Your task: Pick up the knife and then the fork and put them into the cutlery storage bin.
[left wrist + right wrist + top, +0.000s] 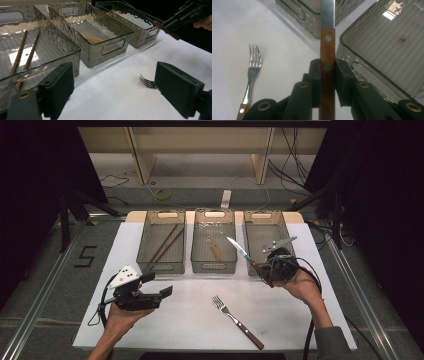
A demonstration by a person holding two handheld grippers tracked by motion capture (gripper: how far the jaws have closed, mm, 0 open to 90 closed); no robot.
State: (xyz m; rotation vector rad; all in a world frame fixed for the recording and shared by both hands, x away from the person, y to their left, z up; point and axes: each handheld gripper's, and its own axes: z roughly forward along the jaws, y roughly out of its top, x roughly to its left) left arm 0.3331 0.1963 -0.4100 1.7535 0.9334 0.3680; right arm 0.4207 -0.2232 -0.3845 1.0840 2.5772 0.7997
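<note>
Knife (242, 252) blade up-left, toward bins.

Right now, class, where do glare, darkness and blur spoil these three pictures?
High view: black surroundings around the lit white table. Left gripper view: glare on the left bin floor, near tongs soft. Right gripper view: reflection in the right bin, knife sharp.

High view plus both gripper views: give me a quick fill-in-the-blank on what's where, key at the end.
1. The right tool is shut on the wooden handle of a ____.
2. The fork lies on the white ____.
3. The left bin holds two ____.
4. The left tool is ____ and holds nothing.

Missing words: knife; table; chopsticks; open
</note>
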